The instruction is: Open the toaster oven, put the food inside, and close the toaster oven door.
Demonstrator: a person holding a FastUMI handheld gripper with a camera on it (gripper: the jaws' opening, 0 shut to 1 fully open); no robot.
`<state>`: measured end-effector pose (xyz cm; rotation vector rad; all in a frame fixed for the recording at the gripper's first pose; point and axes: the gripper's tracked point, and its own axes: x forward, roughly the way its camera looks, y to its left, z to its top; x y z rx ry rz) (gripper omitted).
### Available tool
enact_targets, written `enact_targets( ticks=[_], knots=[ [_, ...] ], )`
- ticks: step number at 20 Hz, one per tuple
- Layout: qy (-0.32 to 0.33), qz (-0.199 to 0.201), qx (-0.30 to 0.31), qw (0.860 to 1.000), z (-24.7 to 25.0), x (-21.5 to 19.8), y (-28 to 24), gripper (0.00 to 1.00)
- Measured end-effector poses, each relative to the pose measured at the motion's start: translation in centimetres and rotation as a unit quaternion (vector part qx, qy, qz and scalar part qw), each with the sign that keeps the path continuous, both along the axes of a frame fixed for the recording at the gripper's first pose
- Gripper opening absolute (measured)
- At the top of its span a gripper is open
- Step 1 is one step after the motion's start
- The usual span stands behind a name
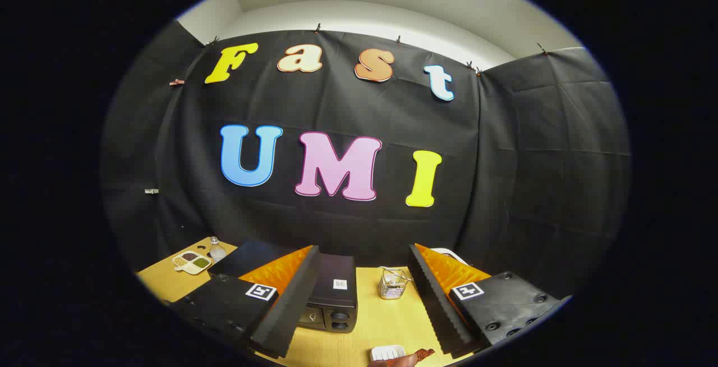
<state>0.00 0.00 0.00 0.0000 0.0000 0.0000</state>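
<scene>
— Well, where's the toaster oven [331, 299]?
— On the wooden table [387, 316], just beyond the left finger, door closed.
— And the gripper [364, 299]?
— Spread wide, holding nothing; food [423, 353] below, beside a white dish [387, 352].

No readable text, square coded marker on each claw [364, 294] finger, small illegible label on toaster oven [332, 294] top

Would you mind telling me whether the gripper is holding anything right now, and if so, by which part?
Nothing is held: the gripper is open, its fingers wide apart above the black toaster oven.
</scene>
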Motion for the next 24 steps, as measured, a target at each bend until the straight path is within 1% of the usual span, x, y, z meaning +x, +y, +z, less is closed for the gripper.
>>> enact_targets(
  ticks=[4, 8, 14, 19, 24],
  knots=[
    [0.002, 0.001, 0.01, 1.0, -0.3, 0.1, 0.3, 0.97],
    [0.002, 0.0, 0.002, 1.0, -0.6, 0.2, 0.2, 0.97],
    [0.002, 0.002, 0.01, 1.0, -0.8, 0.3, 0.8, 0.97],
    [0.008, 0.006, 0.006, 1.0, -1.1, 0.5, 1.6, 0.97],
    [0.018, 0.018, 0.03, 0.999, -2.0, 1.1, 4.9, 0.97]
  ],
)
